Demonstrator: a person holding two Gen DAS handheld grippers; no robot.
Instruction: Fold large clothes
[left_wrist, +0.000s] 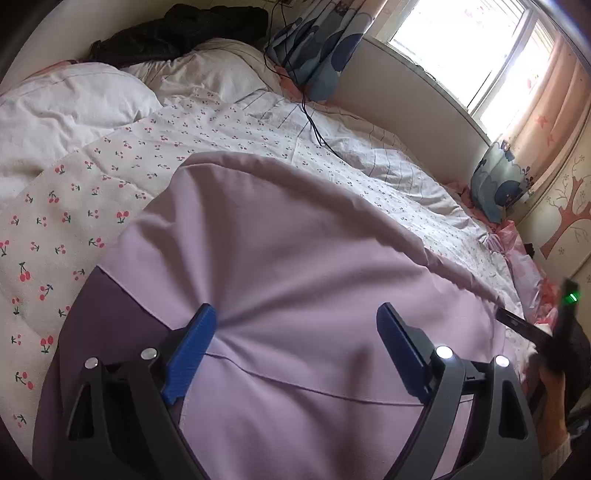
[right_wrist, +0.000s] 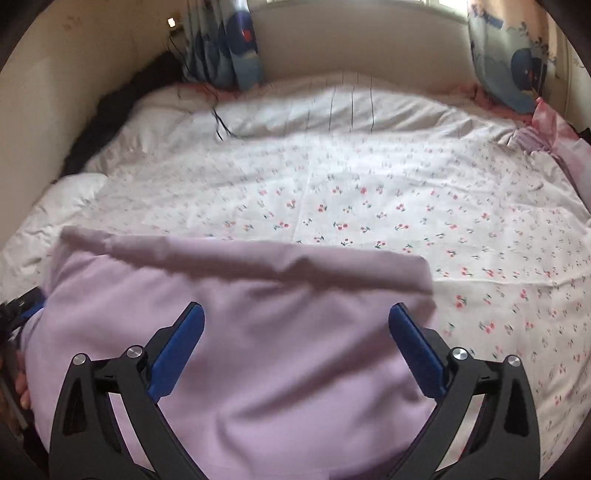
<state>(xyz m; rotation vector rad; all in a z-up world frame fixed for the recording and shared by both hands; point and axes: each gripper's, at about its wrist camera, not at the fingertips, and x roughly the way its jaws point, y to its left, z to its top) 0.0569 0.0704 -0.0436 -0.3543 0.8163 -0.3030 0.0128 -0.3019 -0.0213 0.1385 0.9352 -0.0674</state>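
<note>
Item: lilac garment (left_wrist: 295, 266), large, lying on the bed (left_wrist: 48, 236) over the cherry-print cover, near edge toward the person; a fold already runs across its far side.
Darker purple part (left_wrist: 110, 310): shows at the left edge, beneath the lilac layer.
Step in hand, judged: fold set down and released; next grip to be chosen.
Doing it well: take both ends of the same edge at matching points, lift evenly, lay edge on edge, then smooth the puckers radiating at the left finger.
Left gripper (left_wrist: 297, 317): fingers spread wide, pinching nothing, angled down over the cloth.
Right gripper (right_wrist: 295, 317): fingers spread fully, empty, pointing steeply down at the garment's right part.
Cable (left_wrist: 314, 122): lies across the bed, well apart.
</note>
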